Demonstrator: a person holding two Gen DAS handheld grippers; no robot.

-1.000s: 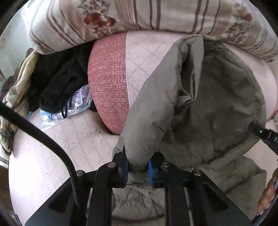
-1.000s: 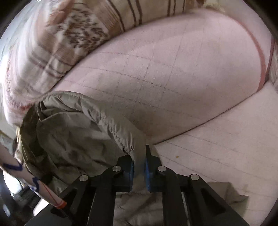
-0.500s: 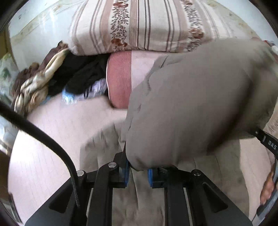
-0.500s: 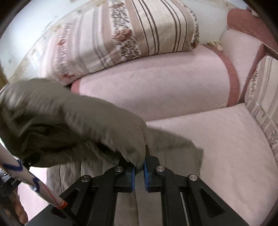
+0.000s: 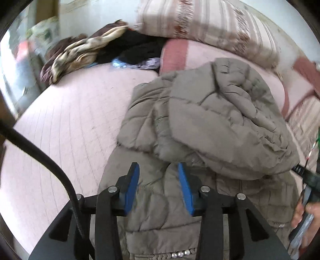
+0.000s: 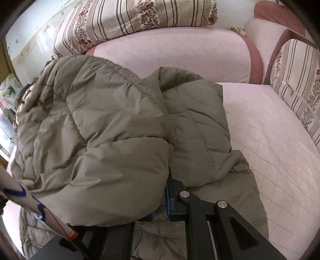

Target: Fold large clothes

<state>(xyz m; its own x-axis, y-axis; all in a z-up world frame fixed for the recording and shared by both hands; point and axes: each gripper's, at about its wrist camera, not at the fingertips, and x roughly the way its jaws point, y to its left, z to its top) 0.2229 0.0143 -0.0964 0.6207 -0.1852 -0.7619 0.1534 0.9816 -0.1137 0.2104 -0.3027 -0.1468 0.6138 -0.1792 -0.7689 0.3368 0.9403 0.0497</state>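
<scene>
A grey-brown padded jacket lies on the pink quilted sofa seat, its upper part folded down over its lower part. My left gripper hovers over the near edge of the fold. Its jaws are opening, and the fabric beneath them lies loose, not pinched by the blue pads. In the right wrist view the jacket bulges over my right gripper, which is shut on a fold of it. One of its fingers is hidden under the fabric.
Striped flowered pillows rest on the sofa back, and another cushion stands at the right. A pile of dark and tan clothes lies at the far left. A hand holds the right tool. A black cable crosses the left.
Both grippers pulled back from the sofa back, drawing the jacket's top over its lower part. The left gripper's jaws parted and let the fabric go. The right stays clamped.
</scene>
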